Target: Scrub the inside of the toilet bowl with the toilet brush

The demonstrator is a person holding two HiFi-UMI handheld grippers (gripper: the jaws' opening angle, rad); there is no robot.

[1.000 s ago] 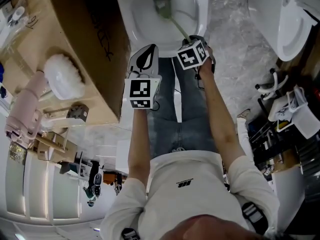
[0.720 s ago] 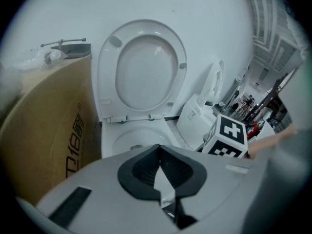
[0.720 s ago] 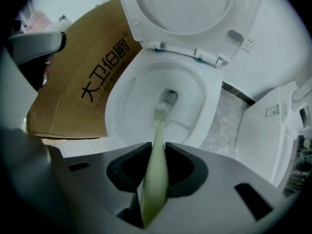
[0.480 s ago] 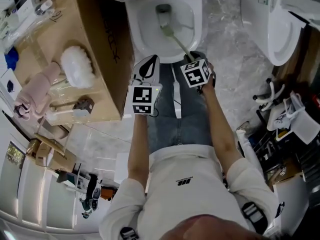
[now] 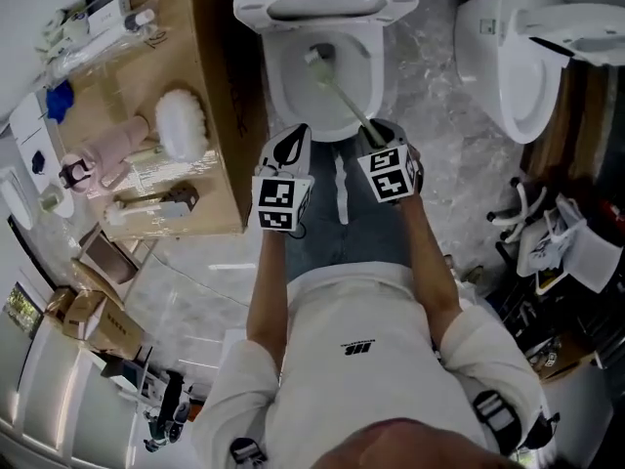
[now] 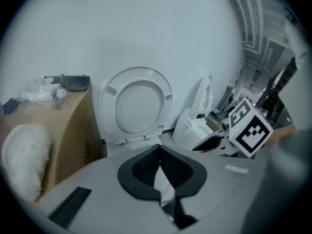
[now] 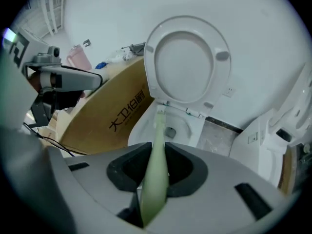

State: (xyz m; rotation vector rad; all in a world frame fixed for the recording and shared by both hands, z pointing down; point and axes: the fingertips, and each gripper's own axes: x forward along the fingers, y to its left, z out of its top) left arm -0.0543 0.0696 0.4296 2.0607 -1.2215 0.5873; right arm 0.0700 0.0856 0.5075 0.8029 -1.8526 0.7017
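A white toilet [image 5: 285,91] stands ahead with its seat lid raised [image 7: 185,62]. My right gripper [image 5: 383,143] is shut on the pale green handle of the toilet brush [image 7: 156,174]. The brush [image 5: 337,91] slants down into the bowl, its head [image 5: 314,57] near the far inner wall. My left gripper [image 5: 283,159] hovers over the bowl's near left rim, shut with nothing between its jaws [image 6: 160,179]. In the left gripper view the raised lid [image 6: 139,104] shows ahead.
A brown cardboard box [image 5: 210,86] stands close against the toilet's left side, with a white fluffy duster [image 5: 181,120] and small items on top. A second white toilet [image 5: 513,57] stands to the right. Cluttered racks [image 5: 547,242] lie at the right, marbled floor [image 5: 439,96] between.
The head view has shifted so the toilet sits lower and more fully in frame. The brush head has moved up toward the far wall of the bowl. Both grippers stay shut.
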